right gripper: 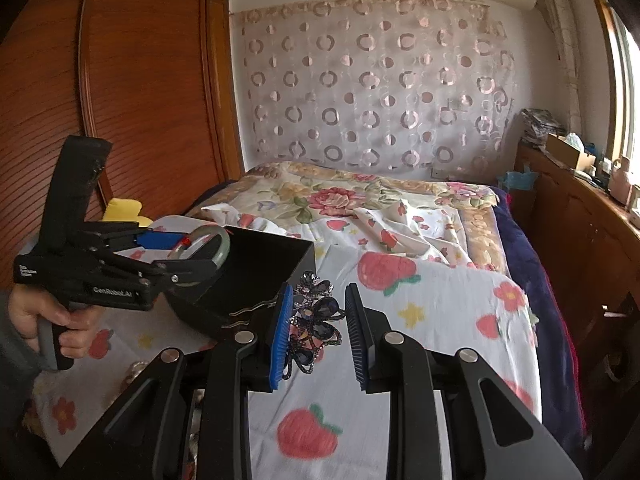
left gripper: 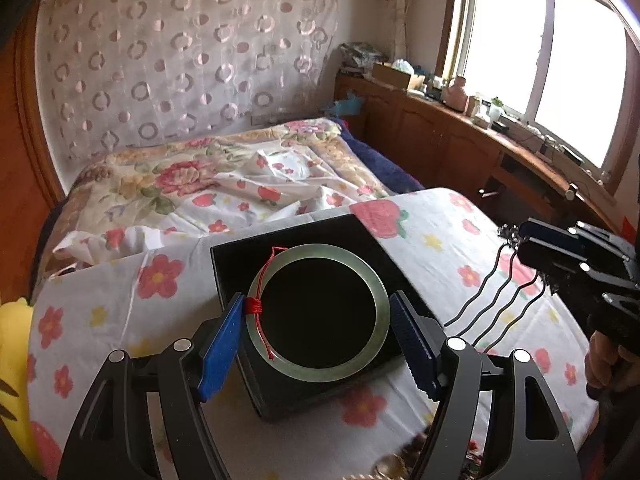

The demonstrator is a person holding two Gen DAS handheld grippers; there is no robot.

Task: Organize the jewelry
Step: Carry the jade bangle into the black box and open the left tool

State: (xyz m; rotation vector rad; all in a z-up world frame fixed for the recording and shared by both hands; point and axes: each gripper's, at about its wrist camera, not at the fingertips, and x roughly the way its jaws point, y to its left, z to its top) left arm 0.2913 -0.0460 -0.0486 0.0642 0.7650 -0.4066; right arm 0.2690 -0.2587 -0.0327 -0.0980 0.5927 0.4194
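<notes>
holding a pale green jade bangle (left gripper: 318, 312) with a red cord (left gripper: 256, 305) between the blue pads of the left gripper (left gripper: 316, 328), above an open black box (left gripper: 236, 256) with nothing seen inside. gripping a dark rhinestone flower hair comb (right gripper: 314, 320) in the right gripper (right gripper: 316, 332), wavy prongs (left gripper: 492, 300) hanging to the right of the box, over a strawberry-print cloth (left gripper: 436, 220).

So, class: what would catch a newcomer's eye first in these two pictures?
First, the pale green bangle tied with red cord, clamped in the left claw above a black box on the flowered bedsheet. Next, the dark jewelled hair comb in the right claw.
</notes>
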